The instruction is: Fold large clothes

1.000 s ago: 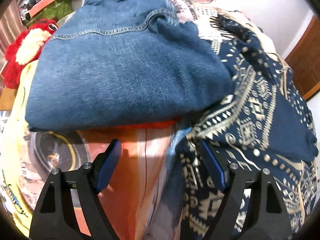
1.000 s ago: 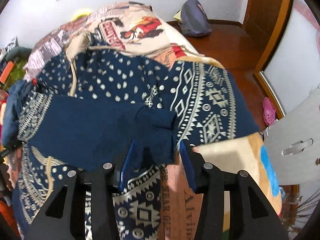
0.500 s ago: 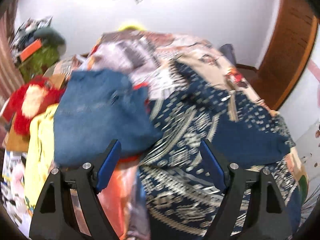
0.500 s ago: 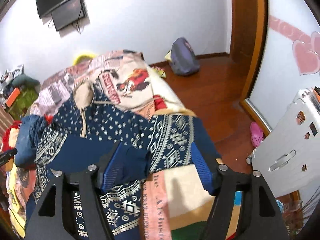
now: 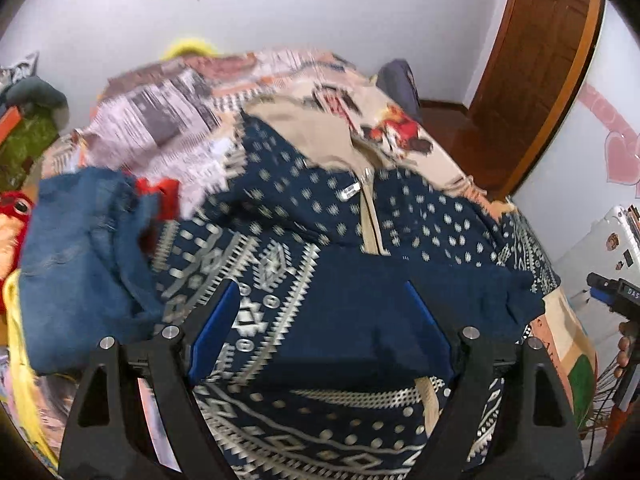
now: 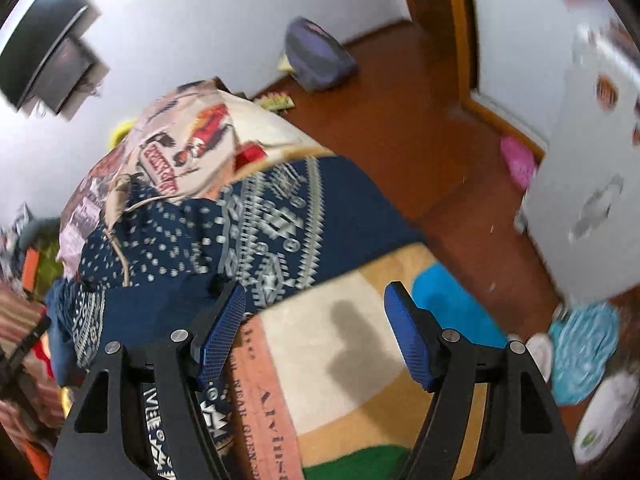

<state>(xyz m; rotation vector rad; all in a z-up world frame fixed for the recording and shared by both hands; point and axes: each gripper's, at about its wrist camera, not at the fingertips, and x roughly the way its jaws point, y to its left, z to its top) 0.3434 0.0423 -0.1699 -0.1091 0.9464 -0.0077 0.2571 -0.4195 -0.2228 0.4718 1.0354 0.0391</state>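
The big navy jacket (image 5: pixel 304 240) with white dots and zigzag patterns lies spread out on the bed (image 5: pixel 168 120). Its zipper runs up the middle toward a tan hood. A plain dark blue part, maybe a sleeve, is laid across the front, so I think 1 fold is done and more folds are left. In the right wrist view the jacket (image 6: pixel 280 216) reaches the bed's edge near the brown floor.

A pile of folded blue jeans (image 5: pixel 76 264) sits just beside the jacket on its left side.

The left gripper (image 5: pixel 322 332) is wide open. It holds nothing. It hangs above the plain blue part and does not seem to touch it.

The right gripper (image 6: pixel 316 332) is wide open too, and nothing is between its blue pads. It hangs over the colorful blanket (image 6: pixel 360 336) just beside the jacket's edge.

I think the next move is to pick a new edge of the jacket, come down, pinch it with both grippers, and lift it over. The cloth is soft and floppy, so the 2 grippers need to move together or the fold will come out crooked.
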